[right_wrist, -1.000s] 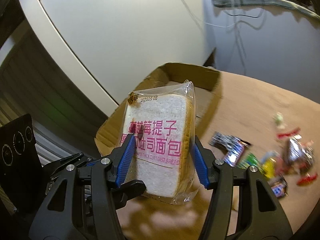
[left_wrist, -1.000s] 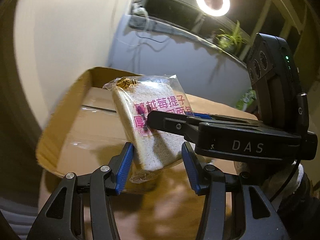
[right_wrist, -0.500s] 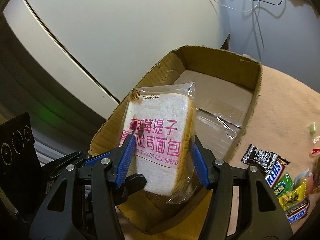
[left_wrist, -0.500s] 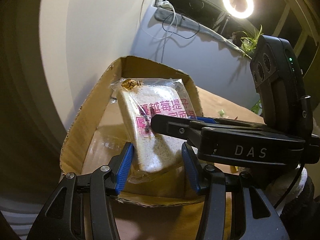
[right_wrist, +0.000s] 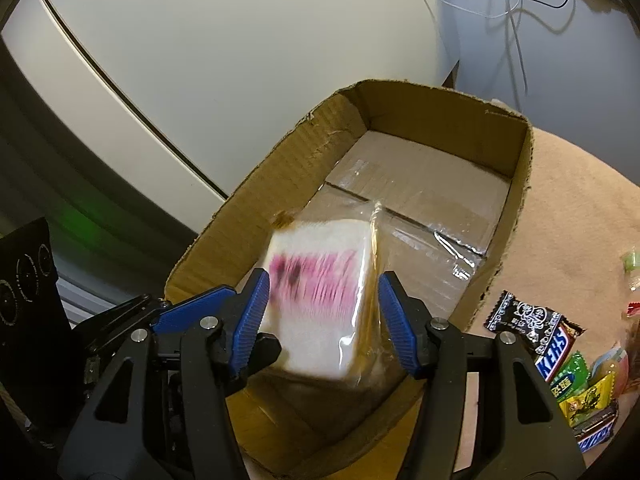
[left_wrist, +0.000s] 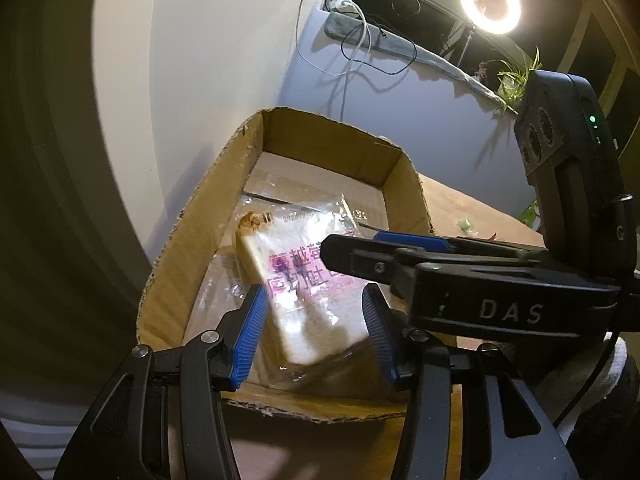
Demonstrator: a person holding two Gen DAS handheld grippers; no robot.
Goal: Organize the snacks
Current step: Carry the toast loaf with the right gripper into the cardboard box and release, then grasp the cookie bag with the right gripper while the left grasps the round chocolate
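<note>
Bread packet between two open grippers, over a cardboard box

Bread, one thick wrapped slice with pink lettering, sits tilted inside the open cardboard box, near the box's front edge. It is blurred in both views, more so in the right wrist view, so whether it rests on the box floor cannot be told.

Right wrist view: the right gripper has its blue-padded fingers spread wide, one on each side of the packet, with a gap showing at both pads. The left gripper's tips poke in from the lower left. Only this view shows the loose snacks on the tan tabletop, just beyond the box's right wall: a Snickers bar, a black wrapper, green and yellow sweets.

Left wrist view: the left gripper is likewise open, pads either side of the packet without clamping it. The right gripper's black body crosses in front of the bread. Only here appear a ring light, trailing cables and a potted plant on a ledge.
</note>
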